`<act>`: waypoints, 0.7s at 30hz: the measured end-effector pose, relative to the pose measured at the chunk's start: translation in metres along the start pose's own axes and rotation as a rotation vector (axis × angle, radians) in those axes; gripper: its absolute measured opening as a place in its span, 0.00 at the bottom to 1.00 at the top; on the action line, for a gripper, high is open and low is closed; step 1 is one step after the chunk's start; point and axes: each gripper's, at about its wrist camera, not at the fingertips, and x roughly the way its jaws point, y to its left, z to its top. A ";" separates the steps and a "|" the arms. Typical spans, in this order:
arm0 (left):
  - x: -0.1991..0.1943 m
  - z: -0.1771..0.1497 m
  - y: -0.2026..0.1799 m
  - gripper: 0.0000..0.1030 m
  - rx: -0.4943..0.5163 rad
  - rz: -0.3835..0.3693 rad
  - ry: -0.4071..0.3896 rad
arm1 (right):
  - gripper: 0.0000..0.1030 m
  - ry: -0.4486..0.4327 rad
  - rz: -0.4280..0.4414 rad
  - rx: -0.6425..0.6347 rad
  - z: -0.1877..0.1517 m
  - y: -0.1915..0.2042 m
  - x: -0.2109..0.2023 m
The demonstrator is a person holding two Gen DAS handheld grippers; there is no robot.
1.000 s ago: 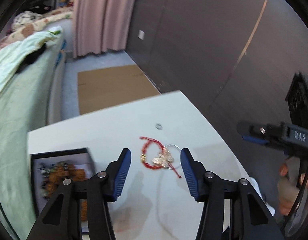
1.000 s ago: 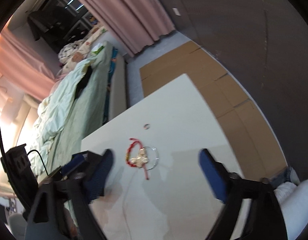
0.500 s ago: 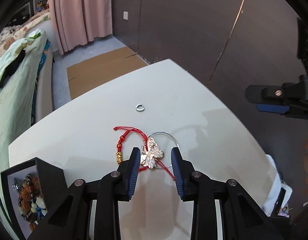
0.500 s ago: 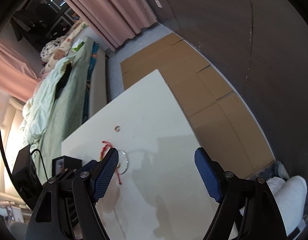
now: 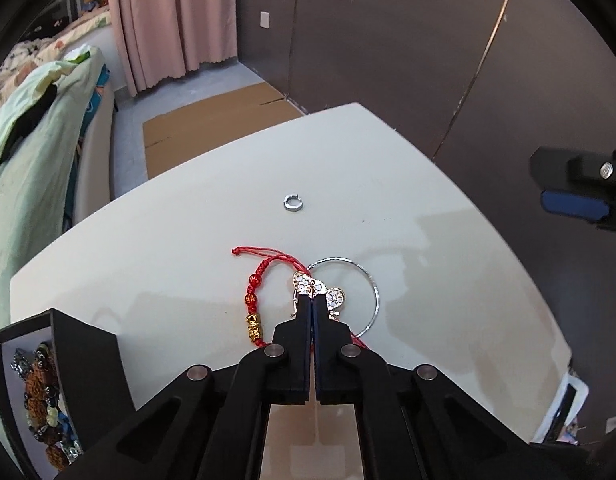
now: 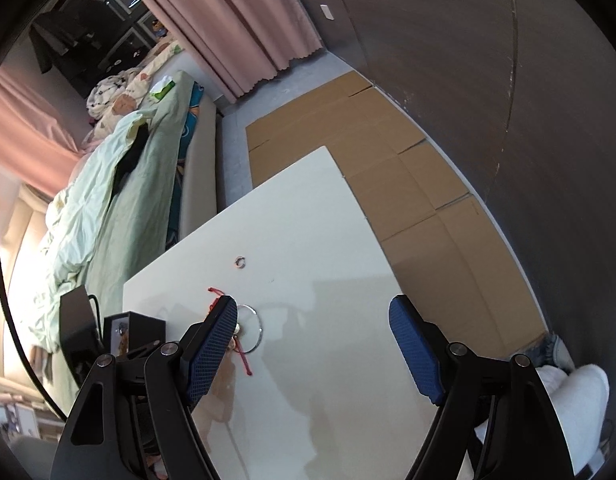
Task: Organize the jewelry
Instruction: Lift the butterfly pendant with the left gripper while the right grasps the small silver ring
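Where the left wrist view looks down along its own fingers, the left tongs [image 5: 312, 300] are clenched, the two blue pads pressed together on the butterfly pendant [image 5: 317, 290], whose jewelled wings spread out to either side of the tips. The pendant lies on the white surface [image 5: 427, 240] at the near middle, touching the silver hoop [image 5: 373, 292], which lies flat just to its right. A red cord bracelet [image 5: 255, 294] lies just left of the pendant; its long axis runs from the gold bead near the tongs away toward a knotted end at the far left, and a loose red tail passes under the fingers. At the near left edge stands a black jewelry box [image 5: 88, 344] holding beaded strands. Farther along the surface, well apart from the cluster, a small silver ring [image 5: 292, 202] lies flat with its gap facing away. In the right wrist view the right tongs [image 6: 311, 340] are spread wide and grasp nothing, held above the surface, the left pad overlapping the hoop and cord in view. Beyond the surface lie flattened cardboard [image 5: 212, 128], a bed [image 6: 120, 200] with green bedding, and a pink curtain [image 5: 176, 20].
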 end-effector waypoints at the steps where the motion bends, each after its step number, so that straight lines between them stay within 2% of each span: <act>1: -0.003 0.000 0.001 0.00 -0.004 0.000 -0.009 | 0.77 0.002 -0.001 -0.002 0.000 0.001 0.001; 15: -0.056 0.006 0.025 0.00 -0.119 -0.066 -0.121 | 0.76 0.023 0.027 -0.023 -0.007 0.016 0.013; 18: -0.067 0.007 0.032 0.00 -0.132 -0.070 -0.145 | 0.66 0.034 0.041 -0.031 -0.008 0.026 0.022; 21: -0.078 0.007 0.043 0.00 -0.161 -0.070 -0.170 | 0.62 0.047 0.038 -0.043 -0.006 0.038 0.034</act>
